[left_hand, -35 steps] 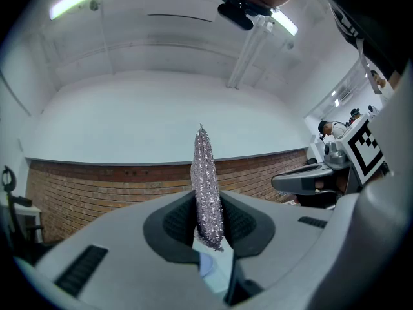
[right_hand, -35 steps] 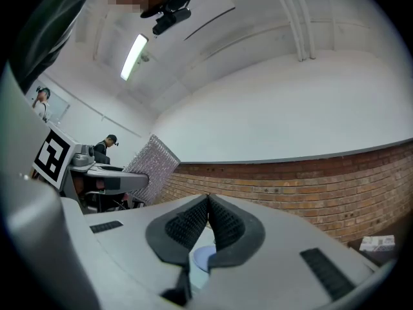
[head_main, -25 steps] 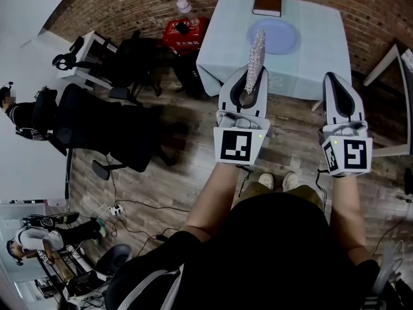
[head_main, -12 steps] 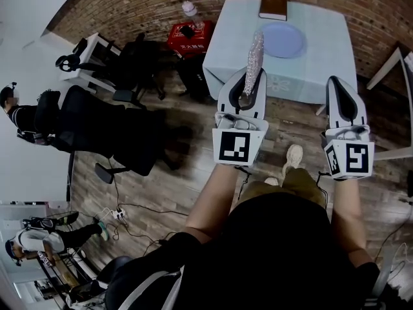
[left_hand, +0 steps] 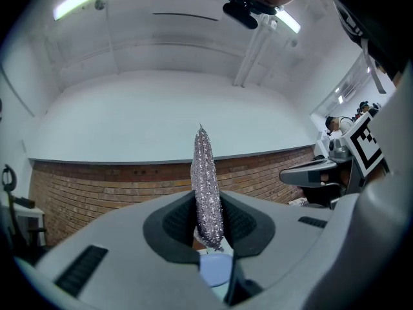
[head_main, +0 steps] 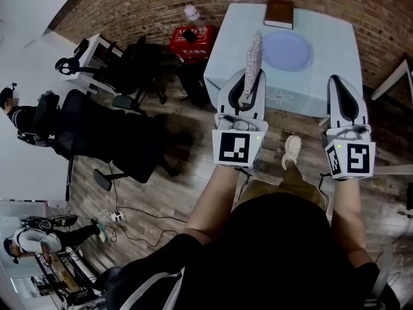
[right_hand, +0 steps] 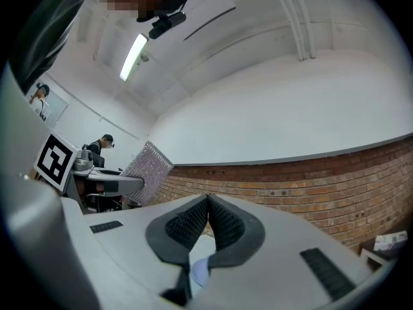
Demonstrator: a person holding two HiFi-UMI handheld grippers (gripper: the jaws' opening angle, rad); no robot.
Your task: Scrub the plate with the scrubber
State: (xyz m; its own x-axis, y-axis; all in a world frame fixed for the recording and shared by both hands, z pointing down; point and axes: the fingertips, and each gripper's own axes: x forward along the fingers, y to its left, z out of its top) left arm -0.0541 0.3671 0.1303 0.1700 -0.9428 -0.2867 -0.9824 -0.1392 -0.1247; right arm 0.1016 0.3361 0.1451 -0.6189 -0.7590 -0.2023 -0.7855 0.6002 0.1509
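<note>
While the left gripper (head_main: pixel 248 82) clamps the scrubber (head_main: pixel 253 51), fingers (left_hand: pixel 174 221) hiding its base, the right gripper (head_main: pixel 338 82) has fingers together, empty.

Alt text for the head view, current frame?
Seen from above, the left gripper holds a silvery scrubber in its jaws, pointing toward a cloth-covered table with a blue plate and a brown book. The right gripper beside it is shut and empty.

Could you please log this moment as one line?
left gripper: shut on scrubber | right gripper: shut, empty | plate: on table, untouched | scrubbing: not begun
</note>
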